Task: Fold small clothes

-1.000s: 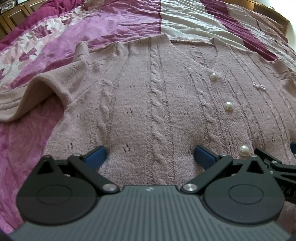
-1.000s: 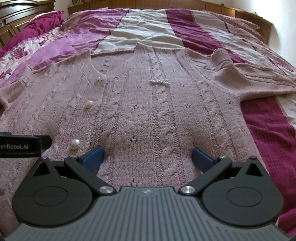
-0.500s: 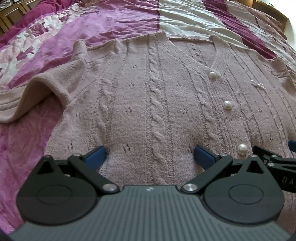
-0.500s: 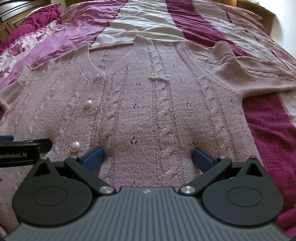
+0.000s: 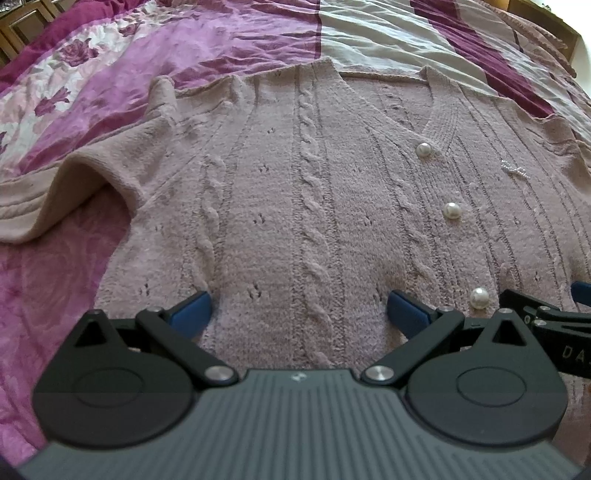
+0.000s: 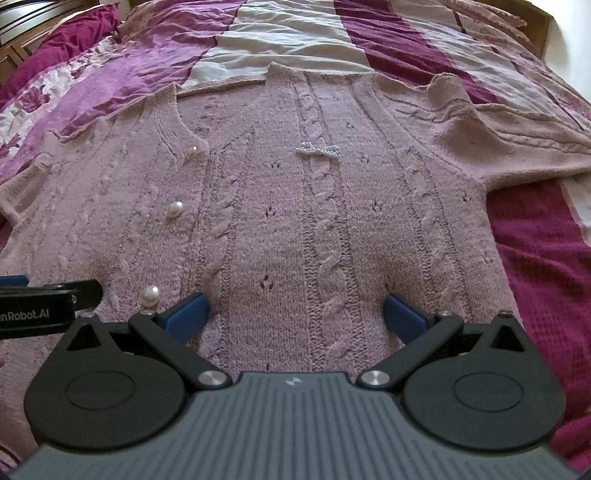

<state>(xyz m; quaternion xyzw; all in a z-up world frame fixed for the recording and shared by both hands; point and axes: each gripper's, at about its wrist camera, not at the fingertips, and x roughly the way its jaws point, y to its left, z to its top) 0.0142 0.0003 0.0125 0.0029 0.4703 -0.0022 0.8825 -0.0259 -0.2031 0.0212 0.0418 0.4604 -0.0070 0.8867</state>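
A dusty pink cable-knit cardigan (image 5: 306, 206) with pearl buttons (image 5: 452, 211) lies flat, front up, on the bed; it also shows in the right wrist view (image 6: 325, 221). Its sleeves spread out to the left (image 5: 55, 192) and to the right (image 6: 517, 147). A small pearl bow (image 6: 318, 149) sits on its chest. My left gripper (image 5: 297, 308) is open, low over the hem on the cardigan's left half. My right gripper (image 6: 293, 308) is open, low over the hem on its right half. Both are empty.
The bed is covered by a magenta, pink and grey patchwork quilt (image 5: 221, 33) with a floral strip (image 5: 55, 85) at the left. A wooden bed frame (image 6: 532, 14) runs along the far edge. The other gripper's arm (image 6: 40, 306) shows at the left edge.
Both grippers have tilted down and moved a little closer over the cardigan's lower part. The cardigan has not moved and both jaws stay open.
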